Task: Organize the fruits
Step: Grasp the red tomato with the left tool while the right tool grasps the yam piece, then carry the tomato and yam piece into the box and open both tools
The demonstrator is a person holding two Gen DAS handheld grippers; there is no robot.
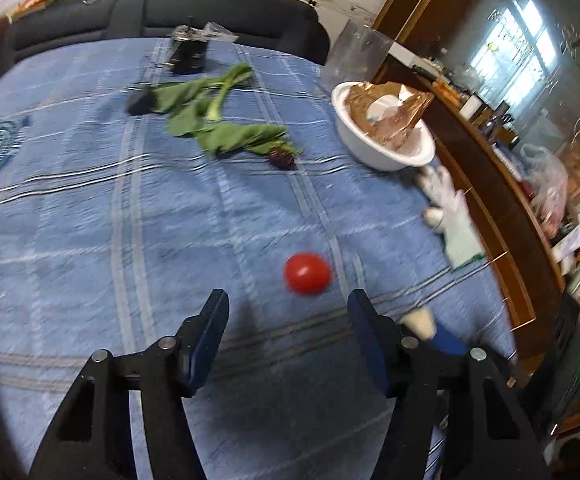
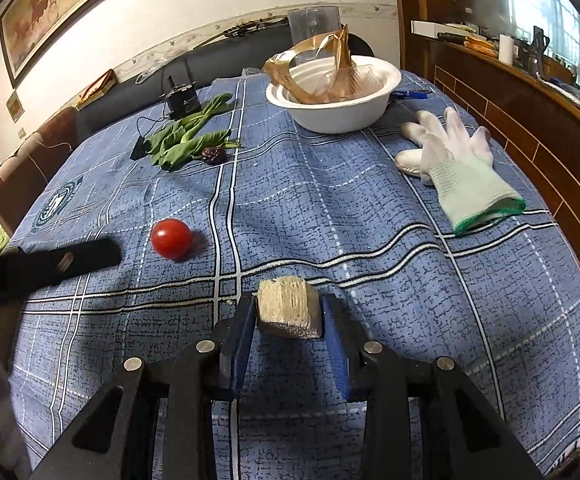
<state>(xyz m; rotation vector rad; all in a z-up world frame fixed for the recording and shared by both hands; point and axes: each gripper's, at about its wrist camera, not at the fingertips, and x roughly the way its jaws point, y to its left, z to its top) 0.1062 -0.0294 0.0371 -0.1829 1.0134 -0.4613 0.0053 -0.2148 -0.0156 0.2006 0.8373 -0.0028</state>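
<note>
A red tomato (image 1: 307, 273) lies on the blue checked tablecloth (image 1: 90, 220), just beyond the fingertips of my left gripper (image 1: 288, 300), whose jaws stand open with nothing between them. In the right wrist view the tomato (image 2: 171, 239) sits left of centre, and a black finger (image 2: 70, 260) of the left gripper reaches in beside it. My right gripper (image 2: 289, 304) is shut on a beige, rough-cut block (image 2: 288, 312) just above the cloth. A small dark fruit (image 2: 212, 155) rests by the leafy greens (image 2: 186, 140).
A white bowl (image 2: 337, 120) holding a brown plastic wrapper stands at the far right. A white glove (image 2: 461, 164) lies over a white oval thing (image 2: 407, 160) near the right edge. A black device (image 2: 182, 102) stands at the back, with a wooden counter (image 2: 529, 120) on the right.
</note>
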